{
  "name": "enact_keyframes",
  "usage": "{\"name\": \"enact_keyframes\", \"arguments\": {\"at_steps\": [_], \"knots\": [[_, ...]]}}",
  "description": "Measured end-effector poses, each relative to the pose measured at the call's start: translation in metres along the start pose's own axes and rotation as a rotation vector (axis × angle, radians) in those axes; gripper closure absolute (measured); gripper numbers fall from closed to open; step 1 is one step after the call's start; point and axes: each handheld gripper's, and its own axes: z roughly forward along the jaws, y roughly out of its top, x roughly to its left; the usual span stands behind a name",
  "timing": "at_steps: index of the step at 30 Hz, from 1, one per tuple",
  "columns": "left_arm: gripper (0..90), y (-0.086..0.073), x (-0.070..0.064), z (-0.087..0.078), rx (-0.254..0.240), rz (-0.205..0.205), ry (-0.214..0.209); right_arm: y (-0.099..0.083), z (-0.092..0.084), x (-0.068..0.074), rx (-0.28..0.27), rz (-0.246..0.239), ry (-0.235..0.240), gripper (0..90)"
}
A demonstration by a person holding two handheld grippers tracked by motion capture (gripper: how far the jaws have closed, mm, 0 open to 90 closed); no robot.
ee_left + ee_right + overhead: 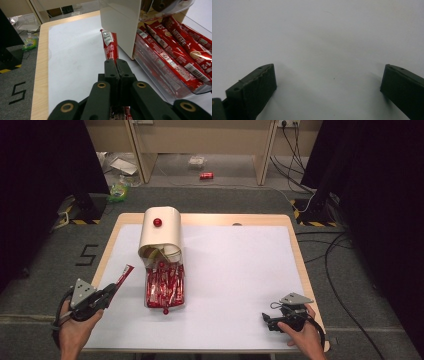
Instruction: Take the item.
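My left gripper (111,291) is shut on one red coffee stick sachet (123,273), held just left of the dispenser over the table's front-left part. In the left gripper view the sachet (110,45) sticks out past the closed jaws of the left gripper (116,62) toward the cream dispenser body (120,22). The cream dispenser (161,232) with a red knob stands at the back left. Its clear drawer (165,287) is pulled out and packed with several red sachets (180,47). My right gripper (266,319) rests at the front right, jaws wide apart in the right gripper view (328,82), nothing between them.
A white mat (230,270) covers the wooden table (298,250). Beyond the table's far edge lie a green packet (119,191), a red can (206,175) and cables (330,255) on the grey floor. Black curtains flank both sides.
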Motion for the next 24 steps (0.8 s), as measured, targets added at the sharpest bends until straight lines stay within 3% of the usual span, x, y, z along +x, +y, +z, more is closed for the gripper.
{"name": "enact_keyframes", "arguments": {"at_steps": [24], "knots": [[87.4,-0.016,0.010,0.019,0.032,-0.036,0.030,0.000,0.000,0.000,0.002,0.003,0.002,0.5]]}}
